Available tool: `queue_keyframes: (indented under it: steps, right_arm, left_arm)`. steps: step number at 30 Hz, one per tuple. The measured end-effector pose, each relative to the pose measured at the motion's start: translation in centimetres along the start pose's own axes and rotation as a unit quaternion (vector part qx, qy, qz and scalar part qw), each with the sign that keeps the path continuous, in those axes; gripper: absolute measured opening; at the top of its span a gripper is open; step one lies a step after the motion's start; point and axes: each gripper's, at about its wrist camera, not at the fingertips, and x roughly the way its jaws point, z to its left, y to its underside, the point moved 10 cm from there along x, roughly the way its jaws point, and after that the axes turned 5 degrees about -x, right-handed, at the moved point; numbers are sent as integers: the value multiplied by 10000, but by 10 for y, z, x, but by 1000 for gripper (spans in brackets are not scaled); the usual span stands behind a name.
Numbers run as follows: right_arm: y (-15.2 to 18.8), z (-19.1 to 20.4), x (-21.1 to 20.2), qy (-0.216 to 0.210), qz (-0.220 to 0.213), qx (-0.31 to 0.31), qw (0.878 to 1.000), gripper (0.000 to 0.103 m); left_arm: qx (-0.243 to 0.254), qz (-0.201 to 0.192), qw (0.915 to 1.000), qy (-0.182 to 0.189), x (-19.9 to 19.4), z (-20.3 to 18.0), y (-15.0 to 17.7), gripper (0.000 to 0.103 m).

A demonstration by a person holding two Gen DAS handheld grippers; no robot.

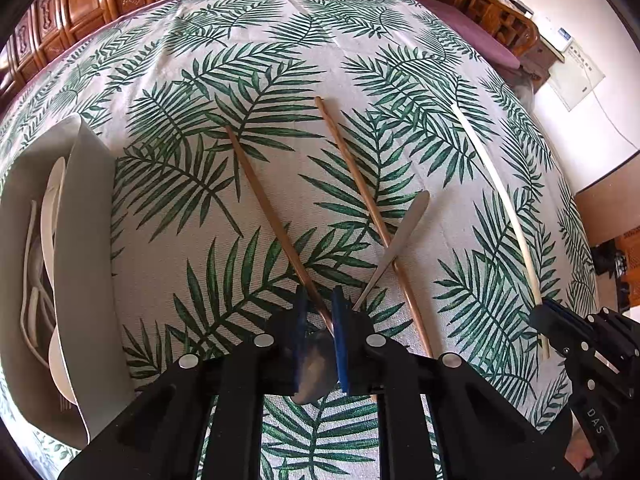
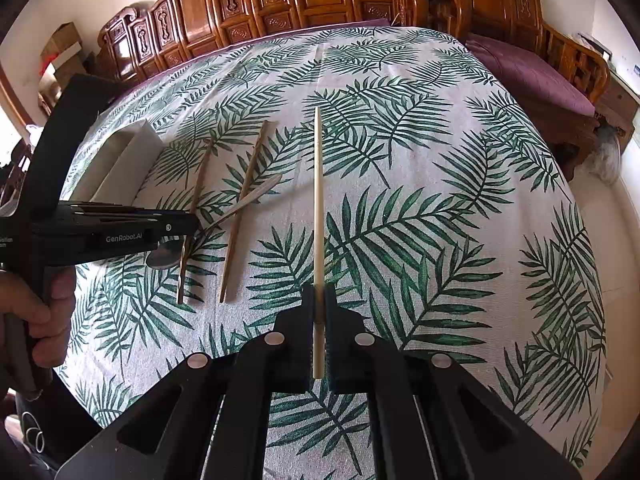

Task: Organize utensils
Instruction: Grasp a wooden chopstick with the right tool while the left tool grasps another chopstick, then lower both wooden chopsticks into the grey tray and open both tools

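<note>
Table (image 2: 460, 208) under a palm-leaf cloth; carved wooden cabinets (image 2: 280, 0) line the far wall, and a purple-cushioned bench (image 2: 532, 76) stands at the right corner.

Right gripper (image 2: 319, 320): fingers drawn narrow, pinching a pale chopstick (image 2: 317, 200) near its thick end. The stick points straight away over the cloth. From the left wrist view the same pale chopstick (image 1: 500, 200) runs along the right side into the right gripper (image 1: 550, 314).

Left gripper (image 1: 320, 320): fingers set narrow around a brown chopstick (image 1: 276, 224), which passes between the blue pads (image 1: 341, 340). Whether they actually bite on it I cannot tell. A metal spoon (image 1: 394, 246) lies just there too, bowl down by the fingers, handle slanting up and right across a second brown chopstick (image 1: 368, 216). That crossing crowds the left gripper's working spot.

Grey tray (image 1: 86, 240) at the left edge of the table, well apart from the chopsticks. It holds white utensils (image 1: 50, 216), shapes hard to sort out.
</note>
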Motion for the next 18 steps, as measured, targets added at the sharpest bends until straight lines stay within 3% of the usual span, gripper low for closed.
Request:
queue_keyframes:
  steps: [6, 18]
  right_arm:
    - [-1, 4, 0, -26, -1, -59, 10000, 6]
    - [-2, 12, -3, -77, -23, -116, 9999, 6]
  left_arm:
    - [-2, 1, 10000, -36, -1, -4, 1, 4]
    - [312, -405, 9987, 36, -42, -18, 6, 4]
